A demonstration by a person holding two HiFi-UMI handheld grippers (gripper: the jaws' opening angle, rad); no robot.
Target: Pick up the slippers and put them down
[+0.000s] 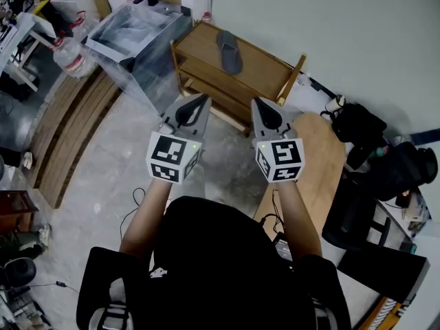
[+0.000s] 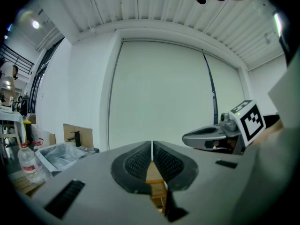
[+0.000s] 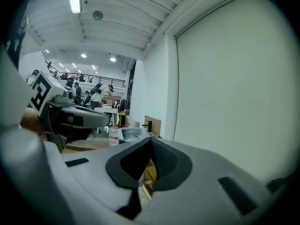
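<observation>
The person is holding the left hand-held gripper (image 1: pixel 196 106) and the right hand-held gripper (image 1: pixel 261 108) side by side in front of the body. Both are pointing toward a low wooden shelf (image 1: pixel 265 67) that is standing against the pale wall (image 1: pixel 330 26). The grey slippers (image 1: pixel 229 51) are lying close together on the shelf's top board, left of its middle and well apart from both tools. In the left gripper view, the left hand-held gripper (image 2: pixel 152 149) is keeping its ribbed pads pressed together with nothing between them, and a sliver of the wooden shelf (image 2: pixel 157 184) is showing below the tips. In the right gripper view, the right hand-held gripper (image 3: pixel 150 146) is likewise fully closed and gripping nothing. Left of the shelf a clear plastic box (image 1: pixel 137 33) is sitting on the floor, with water bottles (image 1: pixel 69 55) just beside it. A wooden worktop (image 1: pixel 316 163) is standing to the right, with black bags (image 1: pixel 361 126) lying near its far end.
</observation>
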